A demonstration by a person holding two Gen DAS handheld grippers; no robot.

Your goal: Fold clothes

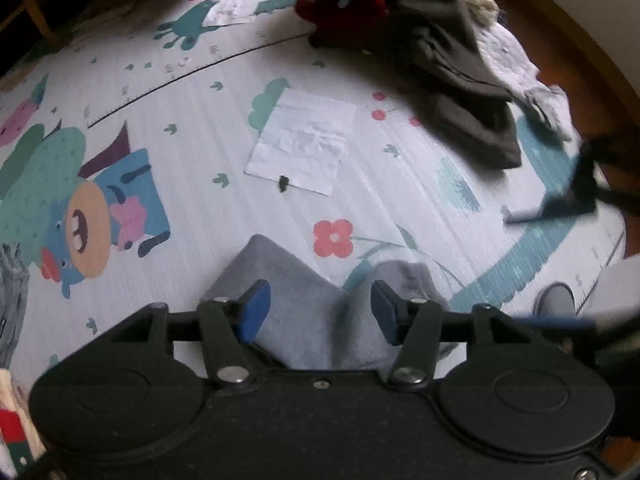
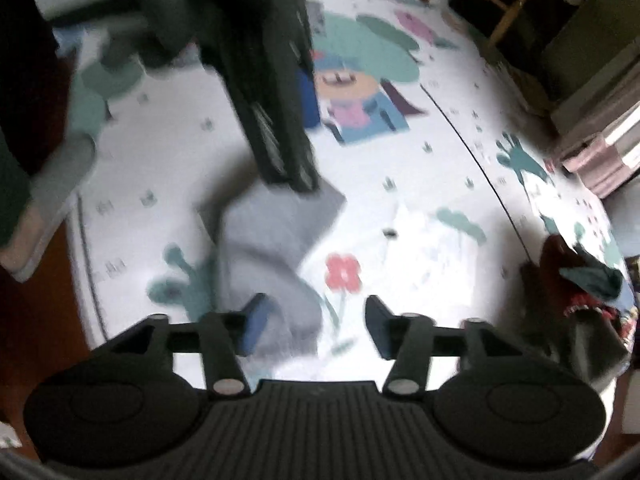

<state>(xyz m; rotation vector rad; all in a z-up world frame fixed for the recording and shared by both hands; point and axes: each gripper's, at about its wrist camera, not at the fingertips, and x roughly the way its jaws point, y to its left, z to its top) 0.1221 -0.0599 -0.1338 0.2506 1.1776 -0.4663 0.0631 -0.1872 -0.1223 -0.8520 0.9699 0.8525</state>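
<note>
1. A play mat point(image 1: 192, 208) with cartoon animals and flowers covers the floor, and the grey garment point(image 1: 304, 312) lies on it, near a red printed flower point(image 1: 333, 237).
2. Beyond it a white paper sheet point(image 1: 304, 144) lies flat on the mat; further off there is a pile of clothes point(image 1: 432, 52), dark grey, red and teal.
3. A grey slipper point(image 2: 52, 196) stands at the mat's edge, on the left in the right wrist view.
4. The left gripper point(image 1: 320, 312) is spread, its blue pads apart above the garment and not pressing it.
5. The right gripper point(image 2: 314, 326) is also spread; one pad is over the garment's near end, nothing is pinched.
6. In the right wrist view, the left gripper's dark body point(image 2: 272, 92) covers the garment's far corner.
7. The garment looks folded; in the right view its long axis runs away from the camera, slightly to the right. This view is blurred.
</note>
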